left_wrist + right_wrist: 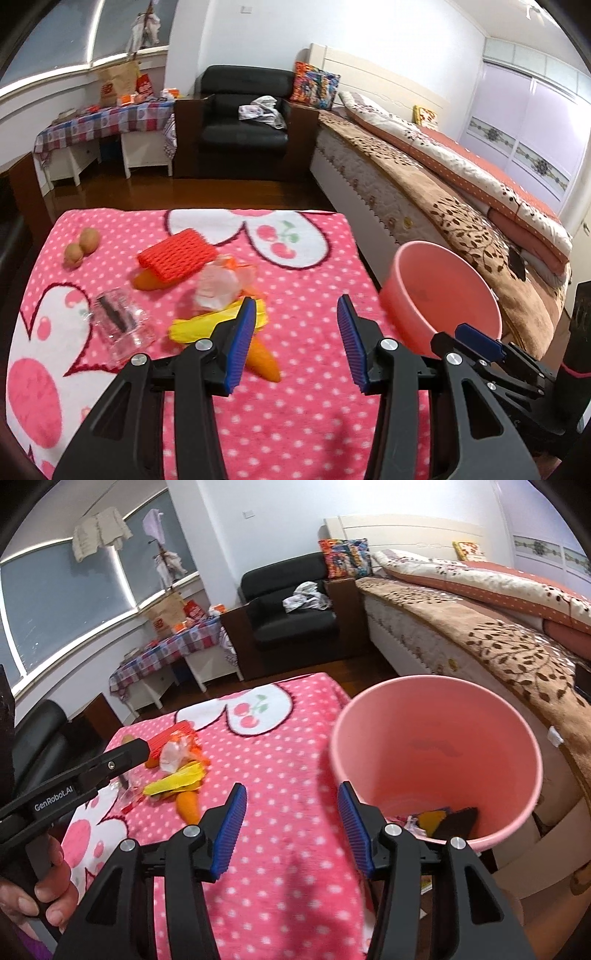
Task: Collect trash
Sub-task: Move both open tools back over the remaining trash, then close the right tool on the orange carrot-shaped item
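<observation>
Lying flat, yellow wrapper (207,325) runs left-right; pink bin (436,753) upright.

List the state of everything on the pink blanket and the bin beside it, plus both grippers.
Left gripper: open, nothing between its fingers.
Right gripper: open, nothing held.
Pink bin: upright, some trash at the bottom.
Clear plastic cup: lying on its side.
Red foam net: lying flat, over an orange piece.
Yellow wrapper: crumpled on the blanket.
Two brown round things: touching, apart from the pile.
</observation>
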